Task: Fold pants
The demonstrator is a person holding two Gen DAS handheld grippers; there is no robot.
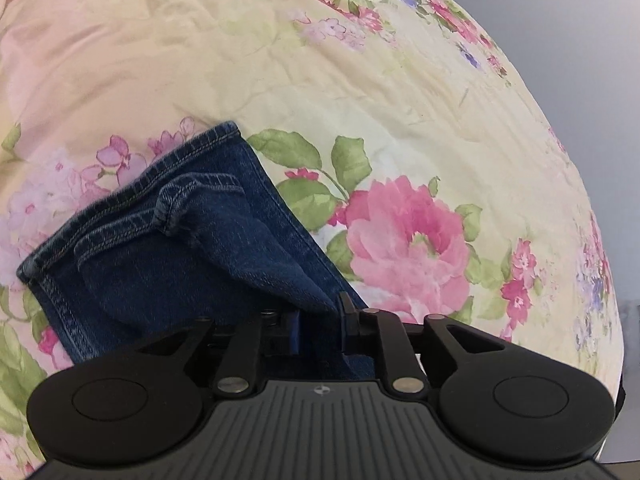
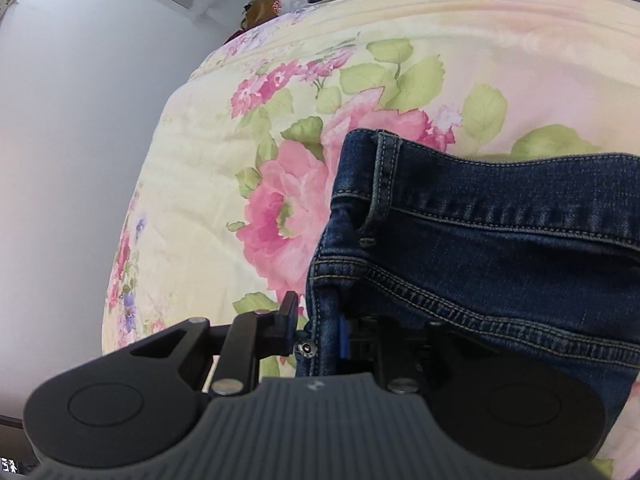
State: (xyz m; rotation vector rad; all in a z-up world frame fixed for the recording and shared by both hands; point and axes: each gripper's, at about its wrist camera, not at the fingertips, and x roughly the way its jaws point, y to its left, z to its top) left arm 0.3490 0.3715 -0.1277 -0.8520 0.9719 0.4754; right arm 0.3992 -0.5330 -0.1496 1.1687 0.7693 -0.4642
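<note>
Pants [image 2: 480, 248] show no legible label; right tool [image 2: 316, 330] clamps the waistband, left tool [image 1: 320, 328] seemingly loosened around denim.

Left gripper [image 1: 320, 332] fingers [image 1: 347, 316] parted; right gripper [image 2: 316, 330] clamped

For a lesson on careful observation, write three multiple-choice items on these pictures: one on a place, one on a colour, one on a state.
1. Where do the jeans lie?
A. On a wooden floor
B. On a floral bedspread
C. In a basket

2. What colour are the jeans?
A. Dark blue
B. White
C. Red

3. How do the jaws of the right gripper stand?
A. Wide open over bare bedding
B. Closed on a hanger
C. Closed on the jeans' waistband edge

Answers:
1 B, pink flowers and green leaves surround the denim.
2 A, both views show dark blue denim.
3 C, denim sits pinched between the jaws.
</note>
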